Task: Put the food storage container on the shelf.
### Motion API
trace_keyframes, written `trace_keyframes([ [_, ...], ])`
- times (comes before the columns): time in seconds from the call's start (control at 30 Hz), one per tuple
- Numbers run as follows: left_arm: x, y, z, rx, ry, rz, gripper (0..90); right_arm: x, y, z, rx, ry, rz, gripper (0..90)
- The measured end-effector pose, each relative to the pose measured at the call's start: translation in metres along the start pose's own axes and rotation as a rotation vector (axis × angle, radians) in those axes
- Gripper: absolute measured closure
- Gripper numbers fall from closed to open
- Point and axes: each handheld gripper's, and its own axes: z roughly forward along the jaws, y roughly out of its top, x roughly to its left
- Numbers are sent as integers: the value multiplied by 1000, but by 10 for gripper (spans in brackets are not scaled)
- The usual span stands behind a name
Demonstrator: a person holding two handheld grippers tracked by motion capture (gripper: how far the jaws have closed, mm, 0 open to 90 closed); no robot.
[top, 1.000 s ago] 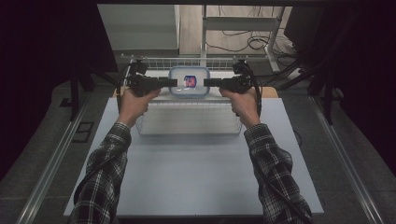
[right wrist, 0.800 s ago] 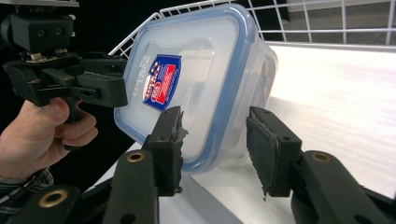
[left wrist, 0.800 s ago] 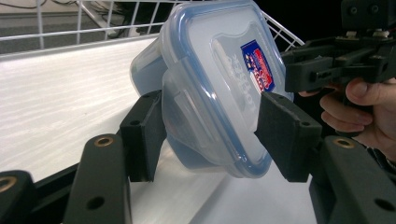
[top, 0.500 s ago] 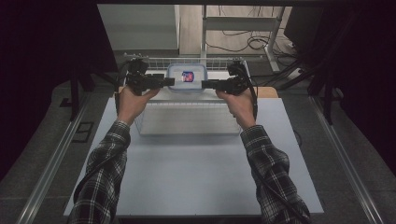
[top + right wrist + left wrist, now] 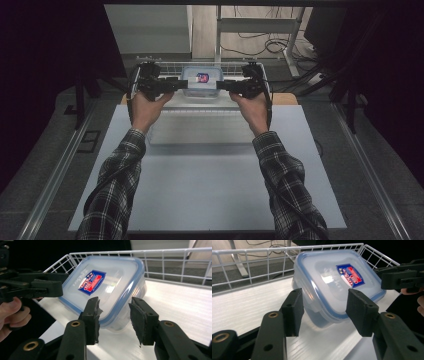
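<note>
Flanking the clear plastic container (image 5: 202, 82), which sits on the white shelf inside the wire basket (image 5: 165, 66). Left gripper (image 5: 179, 84) at the container's left end, jaws just narrowed, pads straddling a corner; contact unclear. Right gripper (image 5: 221, 85) at its right end, jaws parted astride the rim, not pressing.

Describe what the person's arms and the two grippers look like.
Both forearms wear black-and-white plaid sleeves. The left gripper and right gripper are black, each with two flat rectangular fingers on arms set with brass-ringed holes. A black cable trails along the left sleeve. The right gripper's finger pads look frayed.
</note>
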Motion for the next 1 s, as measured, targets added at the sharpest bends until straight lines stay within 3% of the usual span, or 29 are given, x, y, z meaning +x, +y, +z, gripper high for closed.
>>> trace_keyframes([
  [0.33, -2, 1, 2, -17, 40, 0, 447, -3, 3, 3, -21, -27, 8, 569],
  [0.4, -2, 1, -1, -43, 36, 4, 411, -2, 3, 1, -29, -38, -9, 545],
  [0.5, 0, -1, -5, -44, 4, 0, 333, 0, 2, -3, -45, -17, -22, 473],
  [0.7, -5, -11, -7, -31, 4, 61, 121, 4, -8, -5, -40, -1, -85, 241],
  [0.8, -8, -16, -8, -18, -1, 92, 70, 9, -16, -4, -24, -36, -147, 139],
  [1.0, -17, -27, -14, -13, -24, 137, 45, 16, -25, -7, -20, -39, -179, 90],
])
